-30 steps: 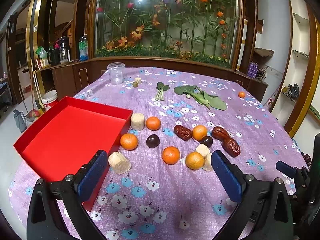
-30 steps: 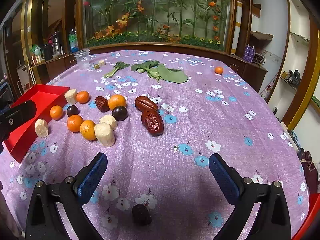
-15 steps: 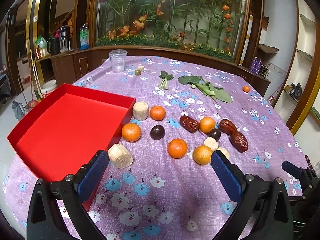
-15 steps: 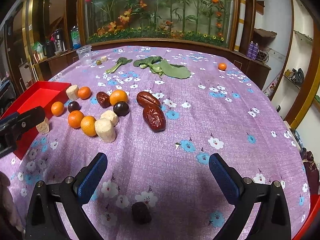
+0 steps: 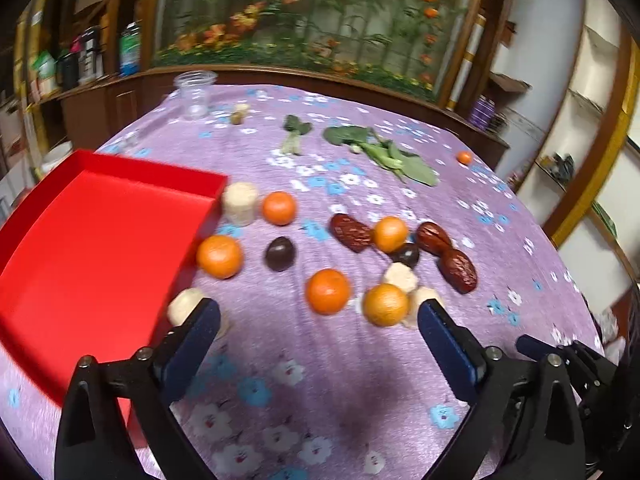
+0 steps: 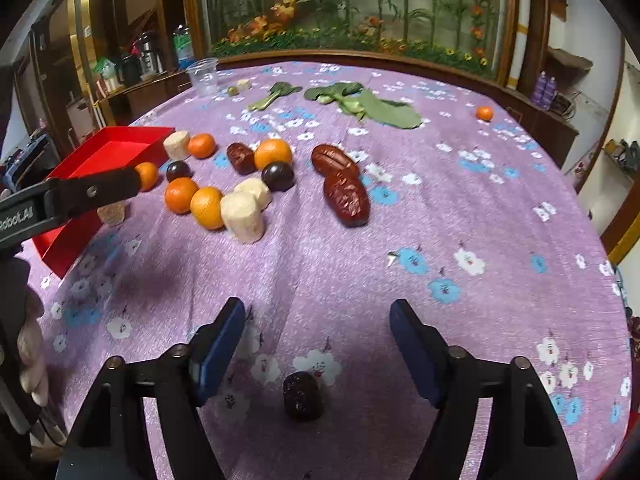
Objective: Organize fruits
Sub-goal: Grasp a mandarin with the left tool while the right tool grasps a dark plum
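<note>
My left gripper (image 5: 318, 330) hung over the desk (image 5: 320, 392) with its fingers (image 5: 192, 340) spread wide, nothing in them. The fruits (image 5: 328, 291) sat in a loose bunch just right of the red tray (image 5: 92, 248) at the desk's left edge. My right gripper (image 6: 318, 338) was open too, holding nothing, with a dark date (image 6: 303, 395) lying on the cloth between its fingers.

The right gripper (image 6: 318, 334) hangs wide open over the purple floral tablecloth (image 6: 460, 216), a small dark fruit (image 6: 303, 395) lying between its fingers. Ahead lie tangerines (image 6: 207, 207), pale cylinders (image 6: 242, 217), red dates (image 6: 346, 198), and a red tray (image 6: 110, 148).
</note>
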The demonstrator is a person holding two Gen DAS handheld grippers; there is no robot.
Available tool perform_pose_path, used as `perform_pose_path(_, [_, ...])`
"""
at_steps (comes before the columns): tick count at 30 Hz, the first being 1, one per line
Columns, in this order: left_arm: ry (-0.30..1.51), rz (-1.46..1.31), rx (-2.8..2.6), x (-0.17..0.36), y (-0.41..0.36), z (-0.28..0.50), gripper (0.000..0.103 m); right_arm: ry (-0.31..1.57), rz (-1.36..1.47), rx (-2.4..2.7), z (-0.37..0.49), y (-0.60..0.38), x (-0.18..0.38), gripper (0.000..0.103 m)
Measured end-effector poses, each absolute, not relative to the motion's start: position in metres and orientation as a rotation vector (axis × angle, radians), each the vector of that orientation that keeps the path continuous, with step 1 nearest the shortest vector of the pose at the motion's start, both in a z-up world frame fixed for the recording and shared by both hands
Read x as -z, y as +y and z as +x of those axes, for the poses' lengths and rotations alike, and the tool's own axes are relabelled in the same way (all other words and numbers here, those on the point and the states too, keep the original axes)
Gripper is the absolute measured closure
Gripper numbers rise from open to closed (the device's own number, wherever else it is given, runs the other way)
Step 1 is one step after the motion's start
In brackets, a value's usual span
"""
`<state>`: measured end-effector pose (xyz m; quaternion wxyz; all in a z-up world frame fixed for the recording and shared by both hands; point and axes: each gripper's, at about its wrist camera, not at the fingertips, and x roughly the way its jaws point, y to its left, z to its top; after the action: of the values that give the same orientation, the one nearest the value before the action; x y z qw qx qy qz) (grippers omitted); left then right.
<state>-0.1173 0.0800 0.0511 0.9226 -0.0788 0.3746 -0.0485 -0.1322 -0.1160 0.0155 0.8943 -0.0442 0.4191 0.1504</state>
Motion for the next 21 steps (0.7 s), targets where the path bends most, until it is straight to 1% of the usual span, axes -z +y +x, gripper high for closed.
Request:
perform_pose_path(1, [0.774, -0.144, 0.129, -0.051, 0.075, -0.114, 0.010, 0.873, -0.090, -0.321, -0.132, -0.117, -0.015, 0.026])
perform_pose_path(2, [0.778, -0.135, 0.151, -0.050, 0.072, -0.111, 0.017, 0.874, -0.089, -0.327, -0.132, -0.117, -0.014, 0.026])
perform_pose_path(5, [0.820, -0.090, 0.225, -0.044, 0.062, -0.099, 0.030, 0.881, -0.082, -0.357, -0.133, -0.118, -0.015, 0.026])
perform_pose_path(7, [0.851, -0.062, 0.231, -0.039, 0.058, -0.089, 0.032, 0.882, -0.085, -0.375, -0.134, -0.118, -0.016, 0.026])
perform_pose_path(10, [0.885, -0.048, 0.222, -0.029, 0.059, -0.075, 0.033, 0.894, -0.086, -0.404, -0.135, -0.116, -0.014, 0.026])
perform_pose_path(14, [0.893, -0.109, 0.272, -0.025, 0.065, -0.067, 0.036, 0.904, -0.100, -0.436, -0.139, -0.113, -0.011, 0.026])
perform_pose_path(17, [0.896, -0.120, 0.287, -0.024, 0.064, -0.064, 0.036, 0.911, -0.113, -0.448, -0.142, -0.113, -0.008, 0.026])
perform_pose_path(19, [0.903, -0.142, 0.295, -0.023, 0.067, -0.064, 0.036, 0.924, -0.117, -0.449, -0.143, -0.114, -0.005, 0.033])
perform_pose_path(21, [0.919, -0.168, 0.311, -0.022, 0.071, -0.065, 0.036, 0.921, -0.129, -0.446, -0.144, -0.115, -0.006, 0.042])
